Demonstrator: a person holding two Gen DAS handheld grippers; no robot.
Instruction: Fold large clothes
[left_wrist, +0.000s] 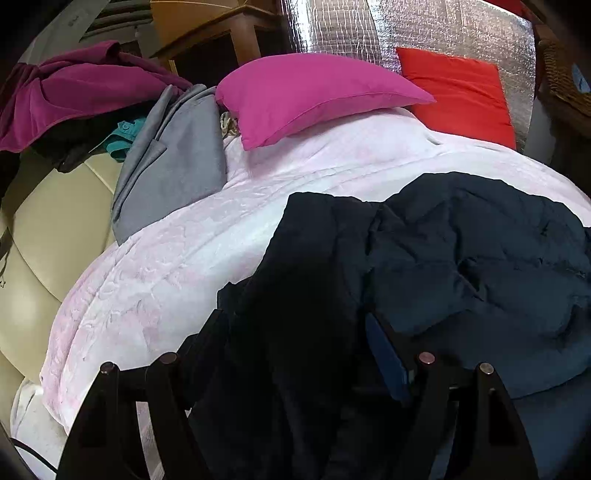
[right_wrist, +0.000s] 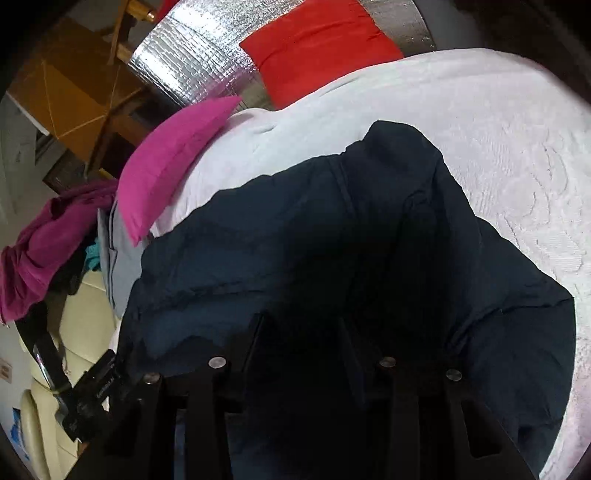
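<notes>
A dark navy quilted puffer jacket lies crumpled on the pale pink textured bedspread — below a magenta pillow. Left gripper and right gripper both have jaws clamping jacket fabric.

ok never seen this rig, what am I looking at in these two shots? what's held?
No robot here: a person carries a handheld two-finger gripper in each hand, each with a fisheye camera looking along its fingers. One picture is the left wrist view, the other the right. Both look over a bed with a pale pink blanket, a magenta pillow and a red pillow. A dark navy padded jacket lies on it. Its fabric bunches between the fingers of the left gripper and the right gripper, so both seem to grip it, though the dark hides the contact.
</notes>
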